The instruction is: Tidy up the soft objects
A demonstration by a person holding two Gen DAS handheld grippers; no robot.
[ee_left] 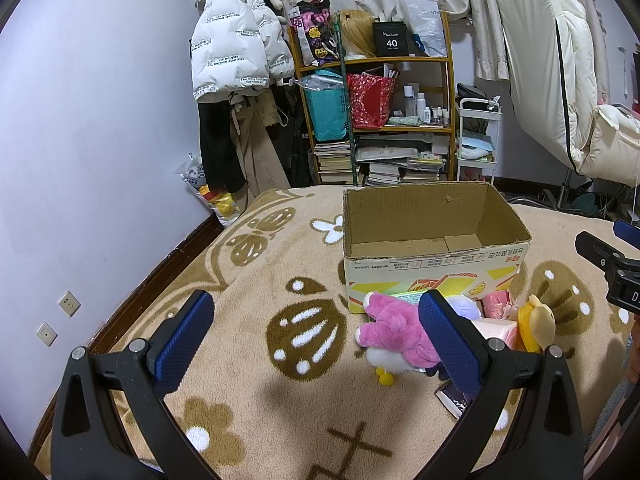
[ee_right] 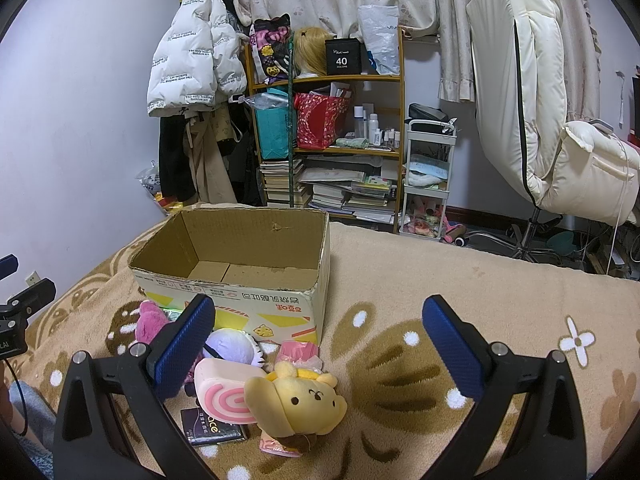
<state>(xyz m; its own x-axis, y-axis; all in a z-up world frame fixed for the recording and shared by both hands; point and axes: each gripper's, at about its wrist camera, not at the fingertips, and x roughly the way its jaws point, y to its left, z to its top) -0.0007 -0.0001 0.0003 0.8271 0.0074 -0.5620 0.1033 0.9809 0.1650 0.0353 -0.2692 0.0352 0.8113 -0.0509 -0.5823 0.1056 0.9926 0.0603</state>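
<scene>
Gaping left tongs (ee_left: 320, 332) beside pink plush (ee_left: 394, 330), cardboard box (ee_left: 432, 256)

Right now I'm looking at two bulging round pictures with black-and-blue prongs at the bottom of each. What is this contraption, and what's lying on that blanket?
No robot here: a person holds a two-finger claw in each hand, and a wide-angle camera on each claw looks forward along its fingers. One picture is from the left claw, the other from the right claw. Both are open and hold nothing.

Below them is a beige blanket with brown patterns. On it stands an open cardboard box with nothing visible inside. In front of the box lies a pile of soft toys: a pink plush, a yellow bear plush, a pink swirl-roll plush and a white-and-purple plush, plus a dark flat packet.
</scene>
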